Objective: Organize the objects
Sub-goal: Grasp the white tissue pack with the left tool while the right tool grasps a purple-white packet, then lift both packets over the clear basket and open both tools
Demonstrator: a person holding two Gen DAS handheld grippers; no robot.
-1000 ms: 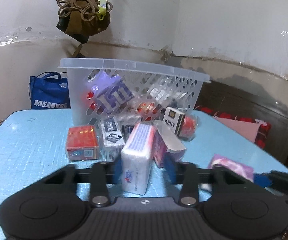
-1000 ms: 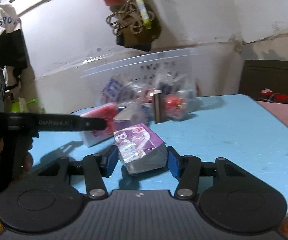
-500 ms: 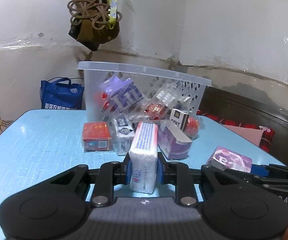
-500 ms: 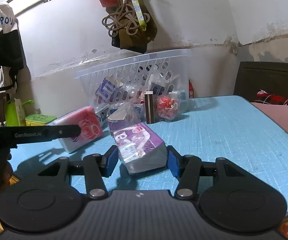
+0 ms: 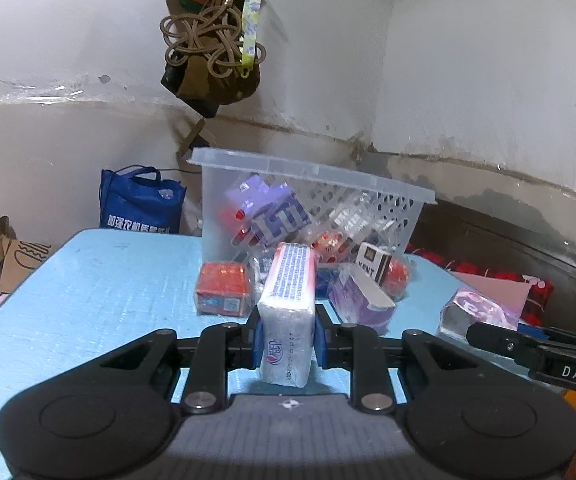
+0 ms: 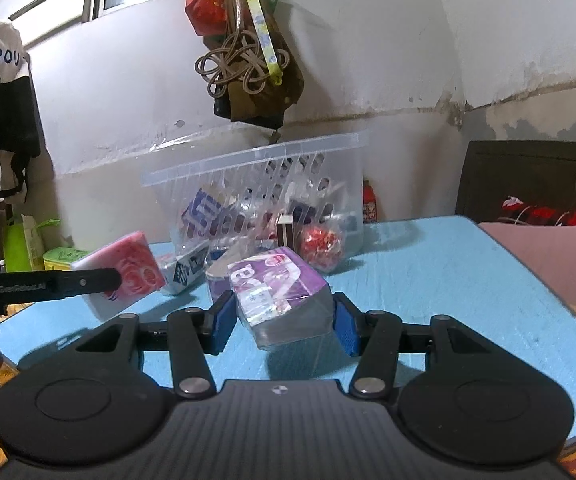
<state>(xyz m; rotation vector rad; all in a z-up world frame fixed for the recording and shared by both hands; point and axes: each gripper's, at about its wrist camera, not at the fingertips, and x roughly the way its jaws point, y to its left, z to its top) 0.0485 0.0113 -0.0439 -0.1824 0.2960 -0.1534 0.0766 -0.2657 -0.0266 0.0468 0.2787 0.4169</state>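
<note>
Since a second ago my left hand-held gripper [image 5: 285, 338] has clamped on the white tissue pack [image 5: 290, 312] and lifted it off the blue surface [image 5: 87, 300]. The right hand-held gripper [image 6: 283, 322] grips the purple pack [image 6: 277, 294]. I judge both go next into the far basket [image 5: 312, 172], clearing its rim.

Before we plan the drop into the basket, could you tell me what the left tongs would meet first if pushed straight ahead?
Probably the clutter in front of the basket: the left tongs, shut on the tissue pack, would likely bump the wrapped packets first. Depth is uncertain.
</note>
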